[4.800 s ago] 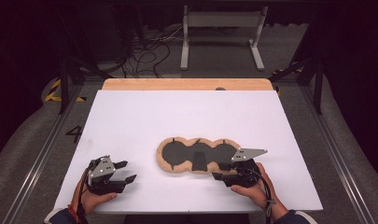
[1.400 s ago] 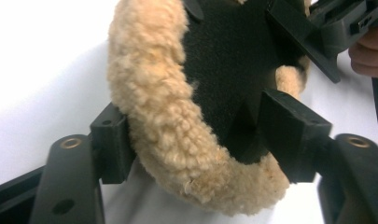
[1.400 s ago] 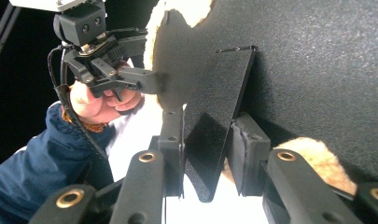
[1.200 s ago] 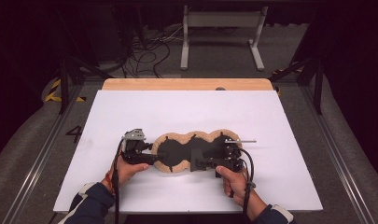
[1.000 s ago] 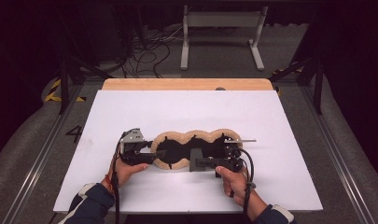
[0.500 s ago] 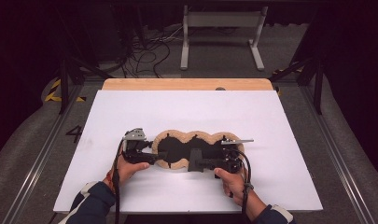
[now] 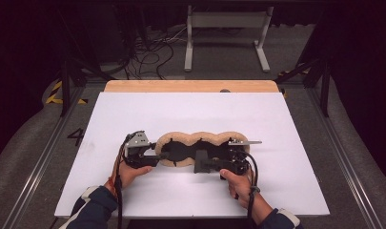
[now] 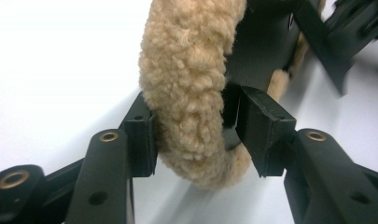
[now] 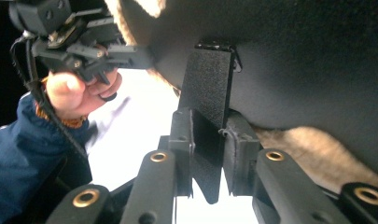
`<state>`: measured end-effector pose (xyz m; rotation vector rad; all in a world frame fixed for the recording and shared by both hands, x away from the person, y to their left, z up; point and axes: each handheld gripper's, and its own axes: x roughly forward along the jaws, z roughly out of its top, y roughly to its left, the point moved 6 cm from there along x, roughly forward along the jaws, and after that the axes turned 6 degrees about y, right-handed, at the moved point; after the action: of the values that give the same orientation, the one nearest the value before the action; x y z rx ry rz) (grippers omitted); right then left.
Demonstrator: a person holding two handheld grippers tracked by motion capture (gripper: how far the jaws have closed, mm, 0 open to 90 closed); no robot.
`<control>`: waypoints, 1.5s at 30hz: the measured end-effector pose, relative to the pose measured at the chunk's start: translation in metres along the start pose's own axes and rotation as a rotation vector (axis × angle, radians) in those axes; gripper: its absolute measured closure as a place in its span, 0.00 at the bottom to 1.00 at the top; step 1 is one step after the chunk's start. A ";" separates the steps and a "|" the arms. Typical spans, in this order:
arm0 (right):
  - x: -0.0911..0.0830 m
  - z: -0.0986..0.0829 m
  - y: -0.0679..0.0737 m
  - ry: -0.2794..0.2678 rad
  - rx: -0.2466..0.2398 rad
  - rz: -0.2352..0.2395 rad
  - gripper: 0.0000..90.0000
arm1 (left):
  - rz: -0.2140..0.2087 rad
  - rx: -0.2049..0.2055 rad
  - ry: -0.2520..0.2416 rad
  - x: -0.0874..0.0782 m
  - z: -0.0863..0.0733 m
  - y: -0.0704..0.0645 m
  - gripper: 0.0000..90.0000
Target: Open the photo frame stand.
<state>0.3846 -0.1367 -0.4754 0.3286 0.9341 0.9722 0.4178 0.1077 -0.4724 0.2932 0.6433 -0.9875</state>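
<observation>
- High view: the fleece-edged mat (image 7: 200, 145) lies on the white worktop (image 7: 190, 109), spanning between the left tongs (image 7: 155, 156) and the right tongs (image 7: 205, 164).
- Left gripper view: the left tongs (image 8: 196, 135) straddle the mat's fluffy tan rim (image 8: 191, 84), one jaw on each side, gripping it.
- Right gripper view: the right tongs (image 9: 207, 154) are clenched on a black strap tab (image 9: 206, 98) hanging from the mat's dark underside (image 9: 308, 60); the other hand (image 9: 77, 95) shows beyond.

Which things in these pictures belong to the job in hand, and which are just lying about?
In the job:
tan fleecy three-lobed pad with black lining
black strap tab
left claw
right claw

Lying about:
white table sheet
wooden board edge
floor cables
</observation>
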 end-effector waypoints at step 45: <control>-0.028 -0.039 0.010 0.048 -0.401 -0.345 0.77 | 0.021 0.141 0.014 -0.014 -0.010 -0.032 0.62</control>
<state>0.3413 -0.1598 -0.4778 -0.1907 0.7838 0.8258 0.3817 0.1052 -0.4701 0.4311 0.5831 -1.0135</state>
